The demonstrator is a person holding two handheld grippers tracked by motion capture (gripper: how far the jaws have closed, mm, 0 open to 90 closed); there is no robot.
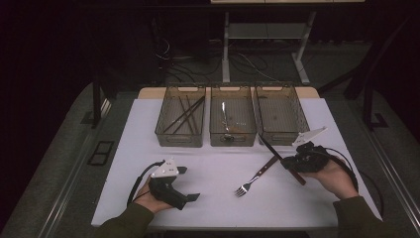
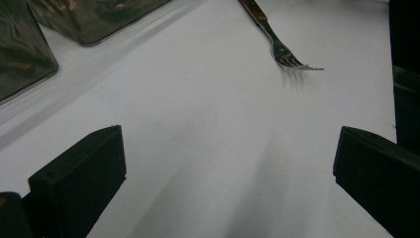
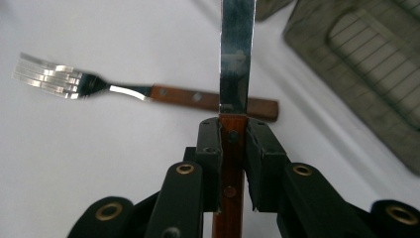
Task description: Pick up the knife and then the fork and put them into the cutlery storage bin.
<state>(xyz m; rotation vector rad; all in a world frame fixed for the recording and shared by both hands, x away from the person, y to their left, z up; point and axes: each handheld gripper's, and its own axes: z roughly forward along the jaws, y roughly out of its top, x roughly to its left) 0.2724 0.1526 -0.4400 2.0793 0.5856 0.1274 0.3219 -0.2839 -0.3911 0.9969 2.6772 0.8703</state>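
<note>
Hands come in at the near edge of the white table (image 1: 218,198), one on each gripper; I take the fork (image 1: 253,178) as my landmark, lying flat on the table with its tines toward me and its wooden handle pointing away and to the right; my left gripper (image 1: 190,183) sits well to the fork's left, near the table's front edge, its jaws spread wide with nothing between them; in the left gripper view its two black jaws stand far apart over bare white surface, and the fork (image 2: 282,47) lies ahead of them, apart from both; my right gripper (image 1: 286,162) is just to the fork's right, its jaws closed tight on the wooden handle of a knife (image 1: 277,154); in the right gripper view the knife (image 3: 236,54) rises straight from the clamped jaws, its blade passing in front of the fork's handle (image 3: 198,96), whether touching I cannot tell; beyond the fork stand three wire baskets side by side; the left basket (image 1: 181,136) holds several dark sticks, the middle basket (image 1: 233,138) holds some cutlery I cannot make out, and the right basket (image 1: 282,135) stands just behind the knife's tip.
</note>
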